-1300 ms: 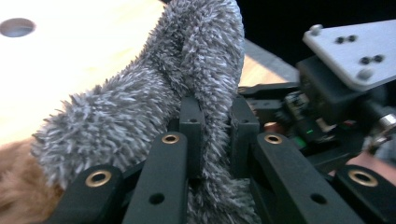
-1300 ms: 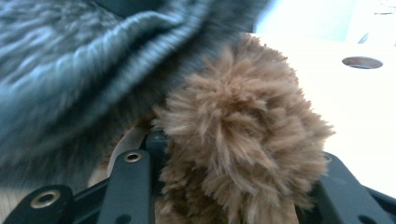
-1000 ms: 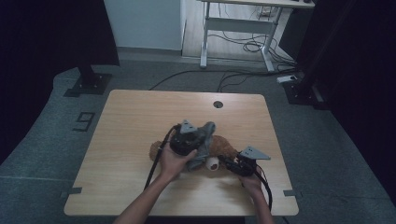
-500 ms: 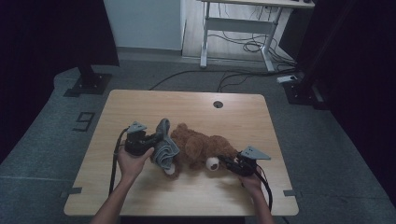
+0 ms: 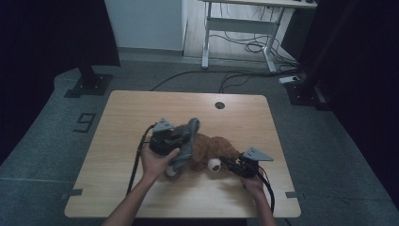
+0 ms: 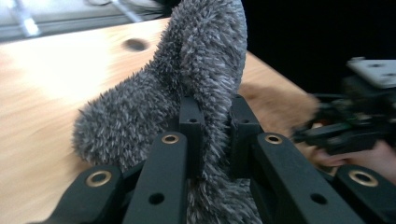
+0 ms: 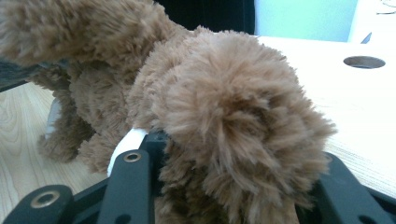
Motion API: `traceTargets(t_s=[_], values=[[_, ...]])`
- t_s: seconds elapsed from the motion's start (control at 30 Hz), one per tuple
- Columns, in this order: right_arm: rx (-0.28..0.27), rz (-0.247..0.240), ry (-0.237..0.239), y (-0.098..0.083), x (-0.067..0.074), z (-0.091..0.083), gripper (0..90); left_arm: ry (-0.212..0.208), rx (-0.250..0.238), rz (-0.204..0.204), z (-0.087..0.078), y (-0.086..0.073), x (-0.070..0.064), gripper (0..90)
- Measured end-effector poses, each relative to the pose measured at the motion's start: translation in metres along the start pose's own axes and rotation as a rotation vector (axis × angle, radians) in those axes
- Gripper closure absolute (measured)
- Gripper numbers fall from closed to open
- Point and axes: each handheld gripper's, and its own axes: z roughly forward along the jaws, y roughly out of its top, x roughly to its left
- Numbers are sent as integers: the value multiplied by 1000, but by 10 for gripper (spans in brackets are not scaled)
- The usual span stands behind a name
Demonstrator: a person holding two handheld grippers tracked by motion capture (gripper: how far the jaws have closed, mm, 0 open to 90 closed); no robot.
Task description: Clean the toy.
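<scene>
A brown plush toy (image 5: 214, 147) lies on the wooden table (image 5: 136, 113), with a white foot (image 5: 215, 165) at its near side. My right gripper (image 5: 234, 165) is shut on a furry brown limb of the plush toy (image 7: 224, 102), whose fur hides the tips of the right gripper (image 7: 224, 154). A white tag (image 7: 127, 143) pokes out by the left jaw. My left gripper (image 5: 181, 140) is shut on a grey furry piece (image 5: 192, 129) held against the toy's left end. Between the tips of the left gripper (image 6: 215, 116) the grey furry piece (image 6: 201, 79) stands up and droops left.
A round cable hole (image 5: 219, 105) sits at the table's far edge. A white desk frame (image 5: 240, 28) and floor cables (image 5: 235, 75) lie behind the table. A black stand base (image 5: 89, 82) is at the back left. Bare wood stretches left and behind the toy.
The left hand swung left with the grey furry piece, then came back right toward the brown toy. The right hand kept still on the toy.
</scene>
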Motion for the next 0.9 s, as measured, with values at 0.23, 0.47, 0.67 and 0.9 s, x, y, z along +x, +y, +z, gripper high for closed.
traceTargets(t_s=[0.23, 0.47, 0.67, 0.9], values=[[1, -3, -1, 0, 0, -1, 542, 7, 135, 19, 52, -7, -15, 784], [-2, -7, 0, 0, 1, 1, 541, -21, 97, -110, 33, -28, 26, 788], [-2, -4, -2, 0, 1, 1, 541, 33, 67, -121, 3, -42, 47, 788], [-5, -3, 2, -1, 2, 1, 541, 71, 42, -209, -22, -70, 80, 788]])
